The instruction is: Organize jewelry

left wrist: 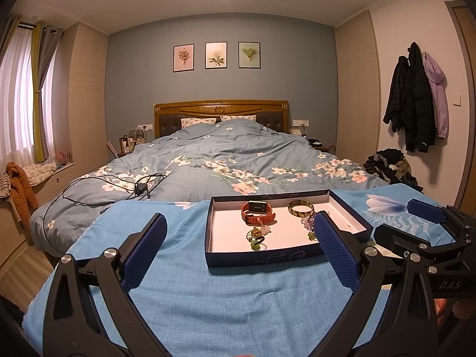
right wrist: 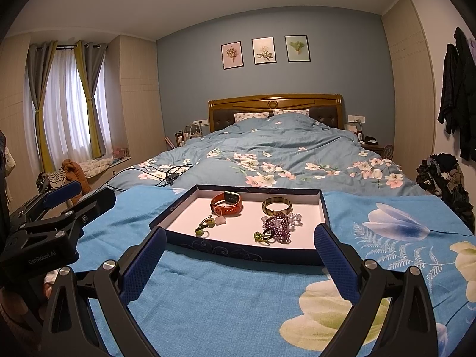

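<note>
A: Nearest us, the left tool has its fingers spread wide with nothing between them but blue cloth; the right tool is spread the same way, gripping nothing.

B: Each view catches the other tool at its edge. From the left wrist we see the right one low on the right; from the right wrist the left one sits at the far left.

A: Past the fingers sits the dark blue tray on the cloth-covered table. The right view shows a purple beaded bracelet near the front right of the tray; in the left view our right finger hides most of it.

B: Both views show the red watch toward the back, the banded bangle to its right, apart from it, and small green pieces in front.

A: The tray's middle and left floor are bare white. Cloth lies open on either side of the tray and in front of it.

B: Beyond the table's far edge lies the bed with a black cable on the quilt.
</note>
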The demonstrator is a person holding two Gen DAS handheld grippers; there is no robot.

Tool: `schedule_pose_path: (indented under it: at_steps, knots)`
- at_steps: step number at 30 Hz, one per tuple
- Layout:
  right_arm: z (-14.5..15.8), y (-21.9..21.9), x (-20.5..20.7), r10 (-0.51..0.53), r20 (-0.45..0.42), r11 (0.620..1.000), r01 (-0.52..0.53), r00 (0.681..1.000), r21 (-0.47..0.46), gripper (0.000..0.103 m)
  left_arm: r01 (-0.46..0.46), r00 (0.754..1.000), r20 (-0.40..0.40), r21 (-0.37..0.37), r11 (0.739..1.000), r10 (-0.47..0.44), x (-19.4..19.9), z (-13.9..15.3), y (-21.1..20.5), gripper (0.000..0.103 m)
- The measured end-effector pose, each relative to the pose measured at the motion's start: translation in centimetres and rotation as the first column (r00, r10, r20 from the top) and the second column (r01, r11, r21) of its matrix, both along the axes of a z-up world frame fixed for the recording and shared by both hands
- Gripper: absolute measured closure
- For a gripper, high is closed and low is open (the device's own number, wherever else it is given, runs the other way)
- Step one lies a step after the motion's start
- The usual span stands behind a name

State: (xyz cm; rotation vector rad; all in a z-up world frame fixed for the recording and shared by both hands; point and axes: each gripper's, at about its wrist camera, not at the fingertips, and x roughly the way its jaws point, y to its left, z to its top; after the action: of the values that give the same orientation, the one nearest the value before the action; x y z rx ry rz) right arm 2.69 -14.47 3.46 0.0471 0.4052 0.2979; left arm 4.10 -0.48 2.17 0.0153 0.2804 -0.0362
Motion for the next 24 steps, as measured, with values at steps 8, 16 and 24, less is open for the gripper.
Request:
schedule_pose_path:
  at_steps: [8,16,24]
  knots:
    - [0.16,0.00,0.17,-0.001,0.001,1.000,0.001,1.000,0.002,0.007,0.000,1.000,0.002,0.000,1.000,0.000,0.02,0.04,-0.02,0.006]
    - [0.13,0.07,0.16,0.000,0.001,1.000,0.000,1.000,0.003,0.007,0.002,1.000,0.001,0.000,1.000,-0.002,0.09,0.05,0.02,0.006]
    - [0.17,-0.02,0.17,-0.001,0.000,1.000,0.001,1.000,0.001,0.007,0.003,1.000,0.002,0.001,1.000,-0.003,0.05,0.06,0.00,0.006]
